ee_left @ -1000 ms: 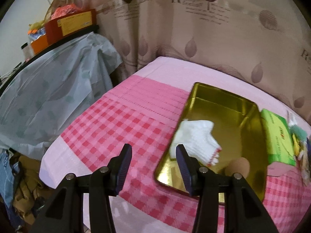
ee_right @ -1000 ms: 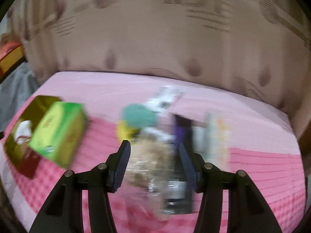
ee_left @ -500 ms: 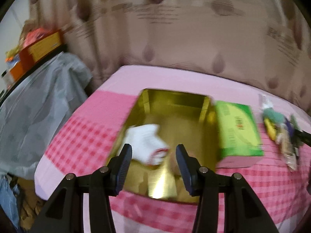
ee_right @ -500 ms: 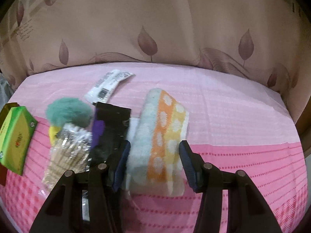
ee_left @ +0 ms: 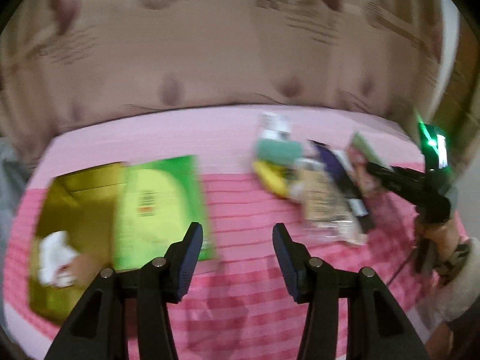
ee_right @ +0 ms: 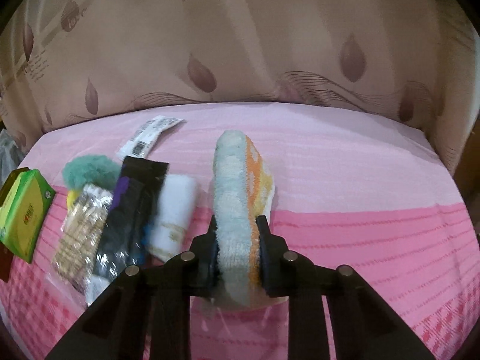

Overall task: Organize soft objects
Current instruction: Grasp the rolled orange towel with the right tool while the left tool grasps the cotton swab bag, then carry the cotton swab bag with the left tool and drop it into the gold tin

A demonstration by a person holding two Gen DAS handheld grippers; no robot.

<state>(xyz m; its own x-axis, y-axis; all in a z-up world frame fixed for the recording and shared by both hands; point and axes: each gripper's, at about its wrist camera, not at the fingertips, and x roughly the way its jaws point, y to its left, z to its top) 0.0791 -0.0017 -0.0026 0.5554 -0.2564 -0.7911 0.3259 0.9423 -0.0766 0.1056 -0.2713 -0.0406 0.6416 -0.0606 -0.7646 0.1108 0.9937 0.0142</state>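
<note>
My right gripper (ee_right: 236, 230) is shut on a folded pale blue and orange towel (ee_right: 237, 186) and holds it on edge above the pink cloth. Left of it lie a white folded cloth (ee_right: 175, 210), a black packet (ee_right: 132, 210), a clear packet of sticks (ee_right: 81, 228) and a teal fluffy ball (ee_right: 87, 171). My left gripper (ee_left: 237, 240) is open and empty above the pink checked cloth. In its blurred view a gold tray (ee_left: 72, 198) at the left holds a white glove (ee_left: 55, 255), with a green tissue box (ee_left: 156, 204) beside it.
A white barcode label (ee_right: 150, 133) lies behind the pile. The green box also shows in the right wrist view (ee_right: 22, 213). A patterned beige curtain (ee_right: 240, 45) hangs behind the bed. The right gripper's body (ee_left: 420, 186) shows at the right of the left view.
My right gripper has closed on the towel and lifted it on edge. My left gripper has swung right, from the gold tray toward the middle of the cloth.
</note>
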